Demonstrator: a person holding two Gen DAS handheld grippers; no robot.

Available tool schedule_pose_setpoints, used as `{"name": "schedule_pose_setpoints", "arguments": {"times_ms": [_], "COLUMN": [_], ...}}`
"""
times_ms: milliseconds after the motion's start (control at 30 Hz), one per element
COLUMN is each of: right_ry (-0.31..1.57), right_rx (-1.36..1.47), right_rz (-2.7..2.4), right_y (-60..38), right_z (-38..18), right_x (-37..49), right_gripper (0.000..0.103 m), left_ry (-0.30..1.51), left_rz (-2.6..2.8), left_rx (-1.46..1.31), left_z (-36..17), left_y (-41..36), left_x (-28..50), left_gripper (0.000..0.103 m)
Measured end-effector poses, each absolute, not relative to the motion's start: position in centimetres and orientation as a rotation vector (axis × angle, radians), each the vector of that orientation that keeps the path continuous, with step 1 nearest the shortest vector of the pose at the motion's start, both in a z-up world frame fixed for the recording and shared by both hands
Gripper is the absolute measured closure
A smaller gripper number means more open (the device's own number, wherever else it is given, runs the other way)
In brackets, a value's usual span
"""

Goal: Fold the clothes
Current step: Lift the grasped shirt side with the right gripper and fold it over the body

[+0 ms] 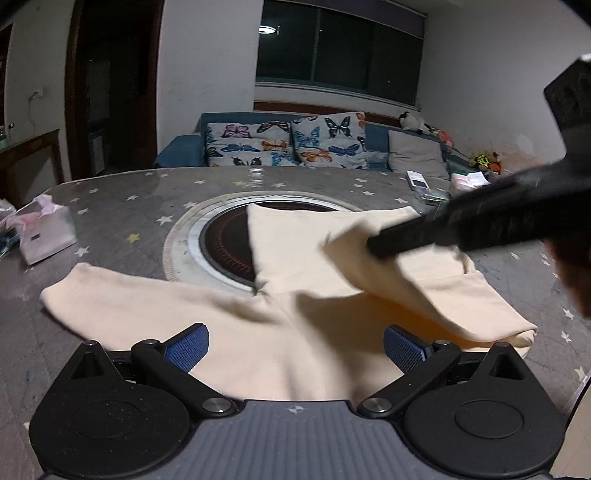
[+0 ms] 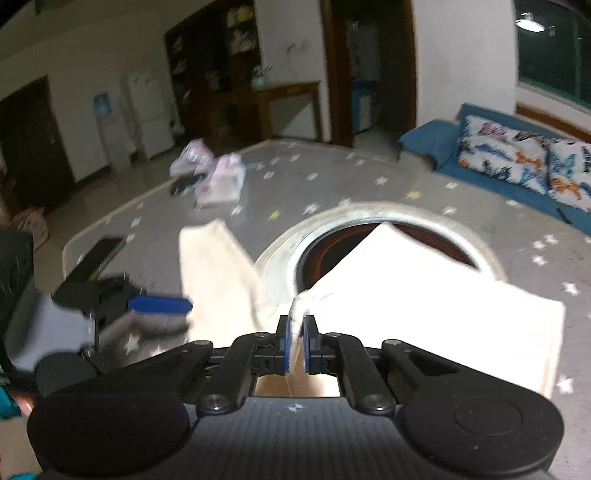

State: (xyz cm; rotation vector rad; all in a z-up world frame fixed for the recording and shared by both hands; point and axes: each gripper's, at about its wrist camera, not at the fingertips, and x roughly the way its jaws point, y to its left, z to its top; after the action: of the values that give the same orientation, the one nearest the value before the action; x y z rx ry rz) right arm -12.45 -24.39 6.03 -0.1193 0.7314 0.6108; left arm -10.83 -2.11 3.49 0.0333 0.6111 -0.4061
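No legible text, label, brand or number anywhere in either wrist view

— Beyond the table? White walls (image 1: 207, 74), dark window (image 1: 340, 51) reflecting a ceiling lamp (image 1: 268, 29), blue sofa (image 1: 184, 147) below with 2 butterfly cushions (image 1: 288, 142) and 1 grey cushion (image 1: 415, 155).

— And on the other side? Dark wooden doorway (image 2: 369, 70), white fridge (image 2: 147, 110), wooden side table (image 2: 288, 99), dark shelving (image 2: 218, 59), pale tiled floor (image 2: 122, 184).
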Motion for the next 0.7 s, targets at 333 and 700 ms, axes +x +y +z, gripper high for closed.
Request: {"name": "schedule_pose_setpoints", "arguments": {"times_ms": [333,700], "right_ry": [0.783,0.847], "right_rx": [-0.154,-0.255], "right_rz": [0.677,0.511], "right_y": [-23.4,-32.0], "right_z": [4.6,5.0], "right_x": [-13.0,-16.0], "right_gripper": [0.092,0.091], "left_ry": [0.606,0.578], "left_rz": [-0.393,-0.497], "left_rx": [0.025,0.019], "left_z": [3.6,4.2], "left_y": [-1.7,-4.2], "left_x": [-11.0,-10.6], "left_gripper": [0.001,0.025]}}
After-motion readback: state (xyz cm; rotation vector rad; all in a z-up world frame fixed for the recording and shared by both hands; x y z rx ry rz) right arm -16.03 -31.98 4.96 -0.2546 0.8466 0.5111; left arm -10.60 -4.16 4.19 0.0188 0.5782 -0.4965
